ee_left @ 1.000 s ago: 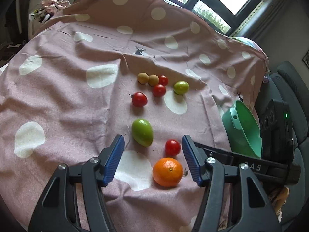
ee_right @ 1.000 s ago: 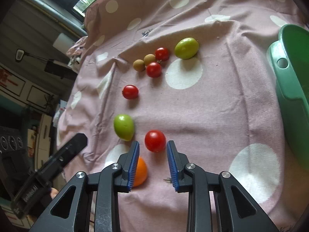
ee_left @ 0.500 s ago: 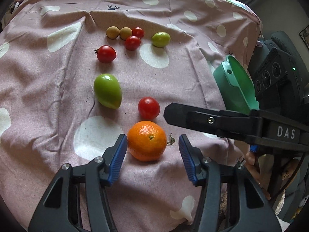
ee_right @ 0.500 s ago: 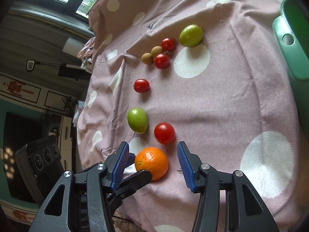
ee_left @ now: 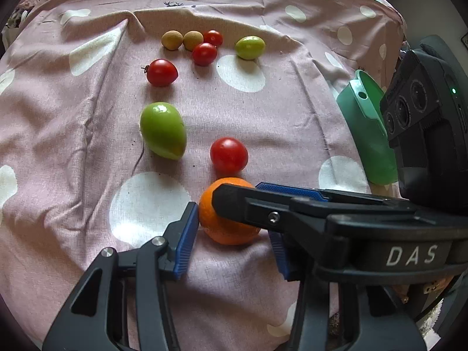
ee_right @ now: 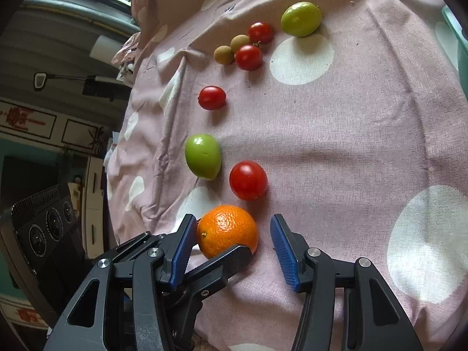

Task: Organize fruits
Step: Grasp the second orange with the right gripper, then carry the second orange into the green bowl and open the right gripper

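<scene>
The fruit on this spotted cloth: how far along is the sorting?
Nothing looks sorted yet; the green bin shows no fruit inside. In hand: both claws surround the orange, the left claw closing on it, the right claw open. Left: red tomatoes, green fruits and the two tan ones.

**Two wrist cameras, one shared patch of cloth**

Each fisheye looks steeply down along its own fingers, close over the spotted cloth [ee_left: 292, 122]. The left view faces the window; the right looks from the opposite side. Both share the orange [ee_left: 225, 228] [ee_right: 226, 231] and the fruits beyond.
</scene>
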Motion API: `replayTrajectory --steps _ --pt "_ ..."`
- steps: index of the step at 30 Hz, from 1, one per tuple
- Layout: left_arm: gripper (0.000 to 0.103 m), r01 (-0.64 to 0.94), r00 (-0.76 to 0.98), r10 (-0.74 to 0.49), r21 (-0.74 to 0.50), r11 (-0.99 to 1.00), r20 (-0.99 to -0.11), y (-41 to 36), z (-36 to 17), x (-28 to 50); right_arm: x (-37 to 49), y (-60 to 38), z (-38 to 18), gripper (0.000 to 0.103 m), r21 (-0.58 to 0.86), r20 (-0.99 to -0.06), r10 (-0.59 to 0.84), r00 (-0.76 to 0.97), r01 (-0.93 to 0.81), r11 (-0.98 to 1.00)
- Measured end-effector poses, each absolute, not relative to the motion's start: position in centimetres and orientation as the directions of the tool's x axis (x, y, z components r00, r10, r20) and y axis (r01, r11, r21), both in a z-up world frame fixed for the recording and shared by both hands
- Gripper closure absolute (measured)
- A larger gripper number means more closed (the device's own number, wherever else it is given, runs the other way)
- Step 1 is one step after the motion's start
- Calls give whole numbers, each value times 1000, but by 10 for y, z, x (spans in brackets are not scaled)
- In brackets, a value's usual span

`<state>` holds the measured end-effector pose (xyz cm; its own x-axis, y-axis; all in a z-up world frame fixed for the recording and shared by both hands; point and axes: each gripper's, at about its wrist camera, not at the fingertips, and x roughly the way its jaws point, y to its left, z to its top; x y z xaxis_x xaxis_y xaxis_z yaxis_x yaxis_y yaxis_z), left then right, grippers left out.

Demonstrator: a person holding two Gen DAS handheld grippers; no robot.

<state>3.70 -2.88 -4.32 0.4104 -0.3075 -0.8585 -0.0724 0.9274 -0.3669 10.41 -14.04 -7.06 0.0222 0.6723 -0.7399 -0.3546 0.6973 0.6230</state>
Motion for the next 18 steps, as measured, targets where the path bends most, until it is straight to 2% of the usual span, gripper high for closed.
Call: replayTrajectory --steps 3,10,18 --pt "57 -72 412 -300 -359 931 -860 -31 -43 37 102 -136 -72 53 627 -736 677 9 -368 687" --pt "57 -66 442 -282 -344 937 -852 -36 -38 36 97 -135 -68 53 593 -750 660 42 -400 699" --pt "57 -29 537 -265 -331 943 -801 -40 -20 30 90 -142 -46 53 554 -732 667 136 -450 700"
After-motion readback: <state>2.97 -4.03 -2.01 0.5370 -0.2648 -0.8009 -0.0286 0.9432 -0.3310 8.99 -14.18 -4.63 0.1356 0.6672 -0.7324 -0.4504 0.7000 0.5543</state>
